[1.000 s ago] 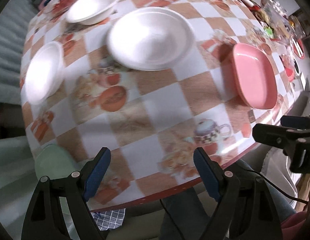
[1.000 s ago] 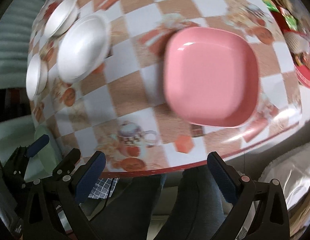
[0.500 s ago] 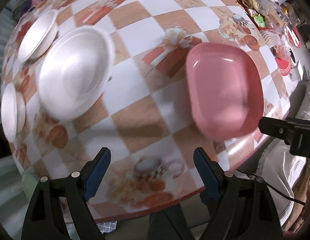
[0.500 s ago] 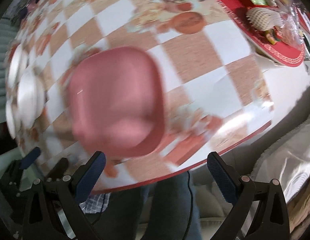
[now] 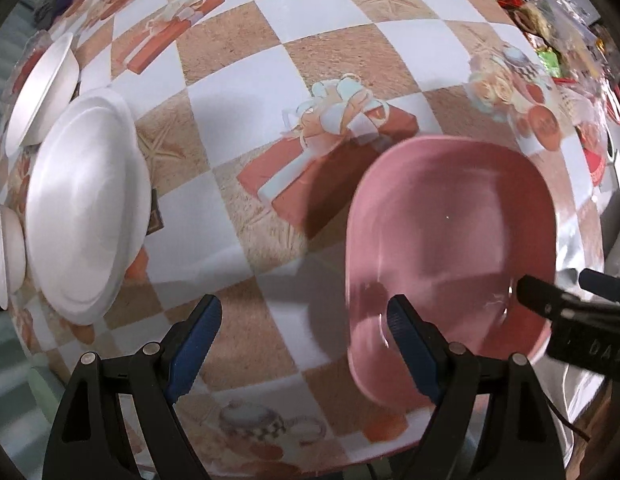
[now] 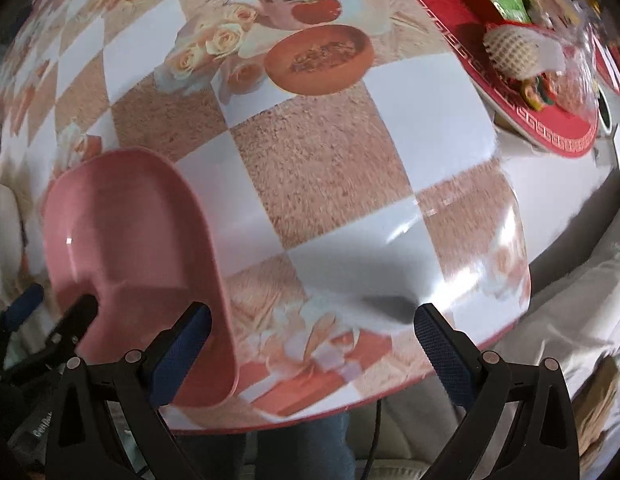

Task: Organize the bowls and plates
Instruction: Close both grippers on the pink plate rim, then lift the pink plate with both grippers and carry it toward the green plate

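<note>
Left gripper (image 5: 306,354): jaws spread wide, grasping nothing. Its right blue-padded finger (image 5: 409,350) overlaps the near rim of the pink rounded-square plastic plate (image 5: 449,240); contact cannot be told. The left finger hangs over bare cloth.

Right gripper (image 6: 313,354): jaws released, wide apart, nothing between them. Its left blue pad (image 6: 178,354) sits just beside the pink plate's right rim, which in this view lies at 9 o'clock of the frame; touching or not cannot be told.

Pink plate lies flat on the checkered orange-and-white printed tablecloth (image 5: 238,80), near the table's front edge. In the left wrist view it fills the 3 to 5 o'clock sector, and the black tip of the right gripper enters over its rim at 4 o'clock.

Large white foam plate (image 5: 86,208) at 9 o'clock in the left view, well apart from the pink plate. A white foam bowl (image 5: 42,92) sits just beyond it at 10 o'clock; a second white bowl (image 5: 4,248) is cut by the frame edge at 9 o'clock, next to the plate.

Red patterned tray with packaged snacks (image 6: 549,92) at 2 o'clock in the right view, far side of table.
</note>
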`<move>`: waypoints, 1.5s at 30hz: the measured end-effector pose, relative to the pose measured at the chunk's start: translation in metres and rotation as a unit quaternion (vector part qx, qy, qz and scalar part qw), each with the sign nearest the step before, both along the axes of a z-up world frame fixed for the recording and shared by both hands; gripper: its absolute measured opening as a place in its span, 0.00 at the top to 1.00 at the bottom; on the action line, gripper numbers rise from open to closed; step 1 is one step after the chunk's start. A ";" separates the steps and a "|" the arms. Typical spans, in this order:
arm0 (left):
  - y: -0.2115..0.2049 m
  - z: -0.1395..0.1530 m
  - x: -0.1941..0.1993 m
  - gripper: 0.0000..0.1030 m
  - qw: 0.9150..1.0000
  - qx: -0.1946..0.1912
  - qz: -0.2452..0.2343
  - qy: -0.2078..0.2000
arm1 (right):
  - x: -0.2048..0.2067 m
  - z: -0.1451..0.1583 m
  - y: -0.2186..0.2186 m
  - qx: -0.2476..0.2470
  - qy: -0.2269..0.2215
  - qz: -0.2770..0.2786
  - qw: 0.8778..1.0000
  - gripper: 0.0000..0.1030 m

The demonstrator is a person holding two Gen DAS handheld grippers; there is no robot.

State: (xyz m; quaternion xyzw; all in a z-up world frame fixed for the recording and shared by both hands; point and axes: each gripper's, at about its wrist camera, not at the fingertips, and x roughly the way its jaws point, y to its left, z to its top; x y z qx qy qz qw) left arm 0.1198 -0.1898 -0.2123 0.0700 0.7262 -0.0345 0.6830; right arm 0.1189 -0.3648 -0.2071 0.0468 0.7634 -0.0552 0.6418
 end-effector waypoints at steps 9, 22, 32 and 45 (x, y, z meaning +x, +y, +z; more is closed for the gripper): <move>0.002 -0.017 0.012 0.00 1.000 -0.022 0.017 -0.003 | 0.002 0.000 0.011 0.003 -0.016 0.024 1.000 0.00; 0.004 -0.015 0.006 0.00 0.999 -0.027 0.021 0.001 | -0.006 0.001 0.012 0.007 -0.028 0.022 0.999 0.00; -0.015 -0.005 0.016 0.25 0.999 -0.031 -0.014 0.003 | -0.004 0.014 0.033 0.007 -0.037 0.047 0.998 0.32; -0.020 0.003 0.009 0.71 0.998 -0.047 -0.035 0.006 | -0.008 0.025 0.069 0.049 -0.033 0.069 0.996 0.81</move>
